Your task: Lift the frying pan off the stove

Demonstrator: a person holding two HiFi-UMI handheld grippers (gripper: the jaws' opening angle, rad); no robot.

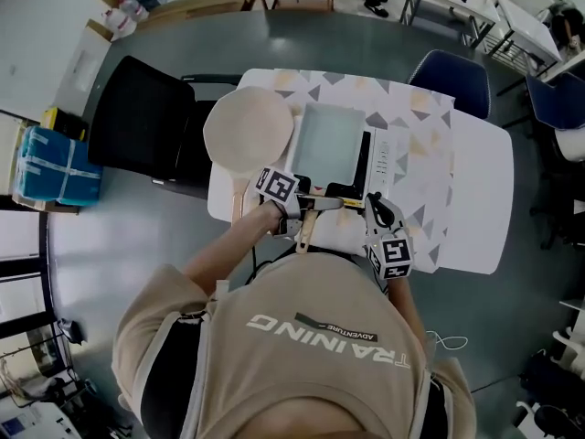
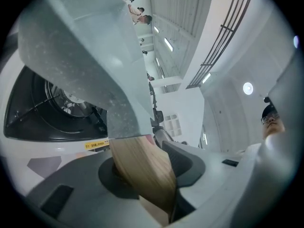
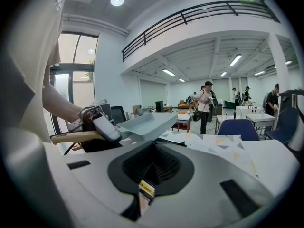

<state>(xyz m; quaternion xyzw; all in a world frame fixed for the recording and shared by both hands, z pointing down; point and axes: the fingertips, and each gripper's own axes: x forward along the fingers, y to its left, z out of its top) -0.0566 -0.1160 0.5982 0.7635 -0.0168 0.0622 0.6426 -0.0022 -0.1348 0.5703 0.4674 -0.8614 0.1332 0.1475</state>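
The square pale-green frying pan [image 1: 329, 144] has a wooden handle [image 1: 306, 227] that points toward me. My left gripper [image 1: 297, 207] is shut on that handle, and in the left gripper view the handle [image 2: 142, 170] runs between the jaws up to the pan's underside [image 2: 95, 46]. The pan hangs tilted above the black burner of the stove [image 2: 47, 103], clear of it. From the right gripper view I see the pan [image 3: 147, 122] held up in the air by the left gripper [image 3: 97, 122]. My right gripper [image 1: 377, 213] rests at the table's near edge, shut and empty [image 3: 145, 189].
The stove's white control panel [image 1: 379, 158] lies right of the pan. A round beige pan [image 1: 247, 131] with a wooden handle sits on the table's left end. A black chair [image 1: 137, 122] stands left, a blue chair [image 1: 448, 76] behind. People stand in the far room [image 3: 206, 103].
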